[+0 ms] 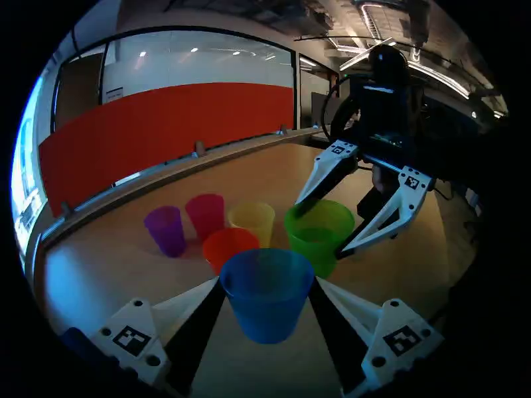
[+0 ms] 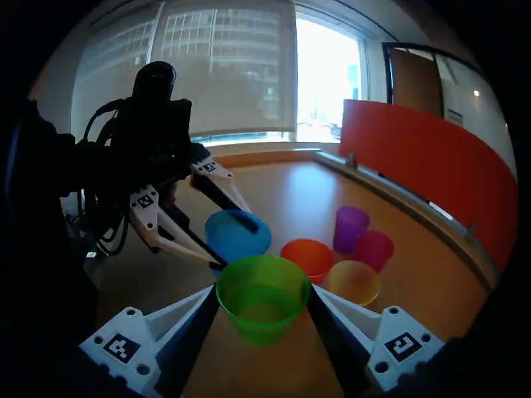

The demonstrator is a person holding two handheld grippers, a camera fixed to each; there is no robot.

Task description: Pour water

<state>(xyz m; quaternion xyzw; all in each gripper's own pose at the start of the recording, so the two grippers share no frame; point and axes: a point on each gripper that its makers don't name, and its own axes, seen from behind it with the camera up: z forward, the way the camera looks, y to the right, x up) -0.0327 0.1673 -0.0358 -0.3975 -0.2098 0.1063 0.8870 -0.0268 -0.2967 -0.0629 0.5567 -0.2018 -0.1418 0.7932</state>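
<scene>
My left gripper point(image 1: 267, 282) is shut on a blue cup point(image 1: 267, 312), held upright close in front of the camera. Just beyond it, my right gripper point(image 1: 320, 232) is shut on a green cup point(image 1: 318, 251), also upright. In the right gripper view the green cup point(image 2: 263, 312) sits between my right gripper's point(image 2: 263, 288) own fingers. There the blue cup point(image 2: 237, 237) is behind it, in the left gripper point(image 2: 235, 247). The two cups stand close together over the wooden table point(image 1: 279, 169). I cannot tell whether either holds water.
Several more cups stand in a cluster on the table: purple point(image 1: 166, 229), pink point(image 1: 206, 213), yellow point(image 1: 253, 221) and orange point(image 1: 229, 245). A red partition point(image 1: 166, 132) runs along the table's far edge. A person in dark clothes point(image 2: 152, 126) holds the grippers.
</scene>
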